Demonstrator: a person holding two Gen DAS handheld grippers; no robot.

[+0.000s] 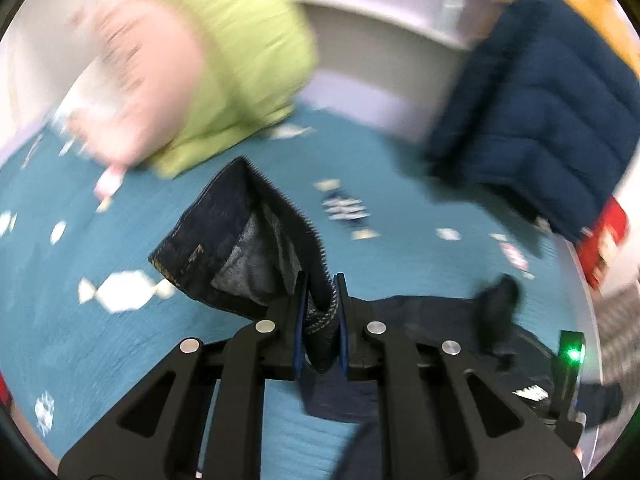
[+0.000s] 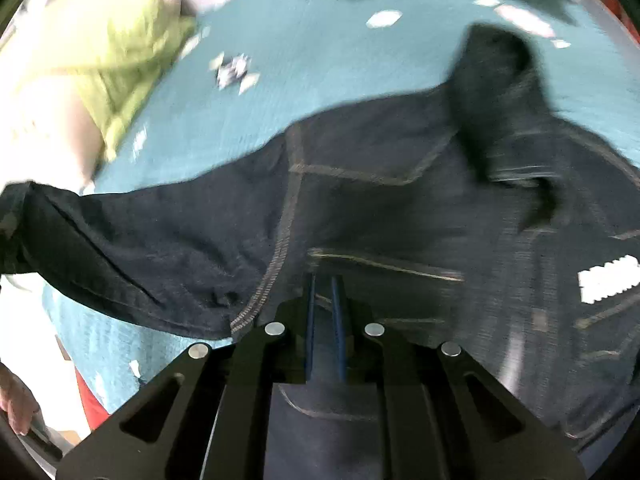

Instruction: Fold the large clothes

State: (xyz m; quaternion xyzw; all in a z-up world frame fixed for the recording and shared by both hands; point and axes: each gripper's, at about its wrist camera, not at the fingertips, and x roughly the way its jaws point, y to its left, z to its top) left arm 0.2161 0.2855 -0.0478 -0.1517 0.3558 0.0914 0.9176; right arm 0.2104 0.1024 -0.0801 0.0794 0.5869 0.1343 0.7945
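In the left wrist view the left gripper [image 1: 320,300] sits at lower centre, its two blue-padded fingers [image 1: 301,320] closed narrowly on a bunched fold of dark denim, the jeans [image 1: 240,248]. From the pinch the cloth rises toward the upper left of the frame as a lifted flap with a dark hem along its right edge and a paler inner side showing. More of the same denim lies flat behind the gripper at lower right. All of this rests over a teal bedspread [image 1: 80,320] dotted with pale hexagon patches. At upper left lie a lime-green garment [image 1: 248,60] and, touching it, a pink garment [image 1: 148,80], both blurred. At upper right a navy quilted jacket [image 1: 540,100] lies at the bedspread's edge, with something red [image 1: 604,240] just beside it at the right rim. In the right wrist view the jeans [image 2: 360,200] spread across the middle of the frame, light stitching marking seams and a pocket, one dark part raised at upper right. The right gripper [image 2: 325,292] at lower centre has its fingers [image 2: 310,320] close together with denim between and under them, apparently pinching it. The teal bedspread [image 2: 320,40] fills the upper frame, and the lime-green garment [image 2: 120,48] lies at upper left.
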